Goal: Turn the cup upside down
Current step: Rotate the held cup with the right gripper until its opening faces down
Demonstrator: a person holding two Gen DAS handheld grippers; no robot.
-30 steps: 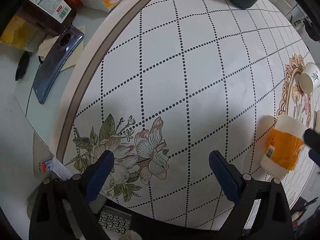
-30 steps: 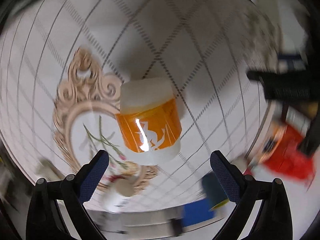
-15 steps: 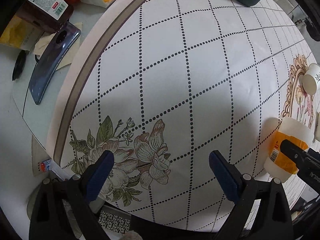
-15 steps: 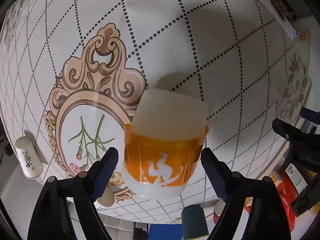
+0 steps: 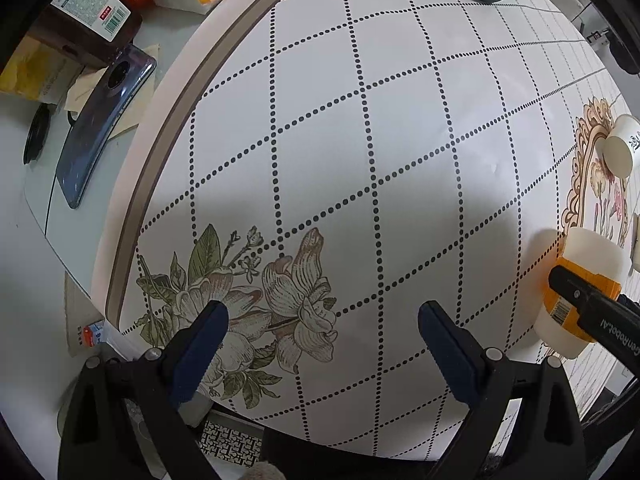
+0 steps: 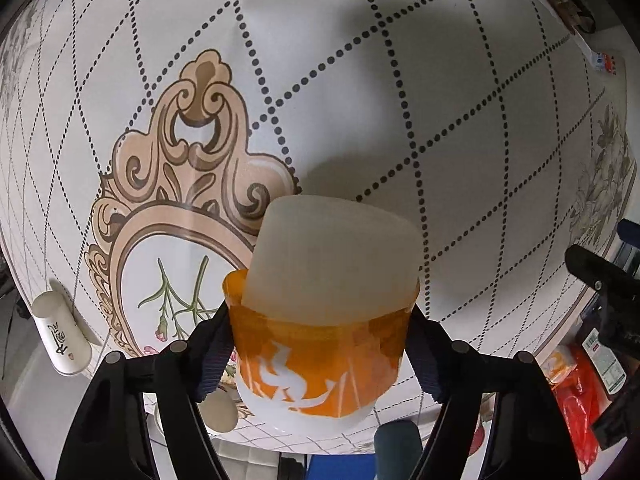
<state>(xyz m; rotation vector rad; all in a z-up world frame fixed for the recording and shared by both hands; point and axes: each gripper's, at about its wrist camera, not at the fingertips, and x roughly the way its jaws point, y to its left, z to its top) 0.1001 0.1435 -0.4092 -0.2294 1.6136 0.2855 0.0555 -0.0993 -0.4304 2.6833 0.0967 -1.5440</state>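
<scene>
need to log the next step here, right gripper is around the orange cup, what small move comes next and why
Probably a short straight lift. The right gripper has its pads pressed on both sides of the orange cup's band, so the grasp looks made, but the cup seems to rest on the patterned table, leaving no room to turn it. The left gripper is open and apart, so nothing blocks the lift.

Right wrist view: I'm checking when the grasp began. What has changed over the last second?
The right gripper moved in around the orange-sleeved cup and its fingers closed from wide apart onto the sleeve's sides; a second ago the cup stood free ahead of them. The left gripper stayed open and empty over the patterned table, drifting only slightly. The cup has not visibly tipped.
</scene>
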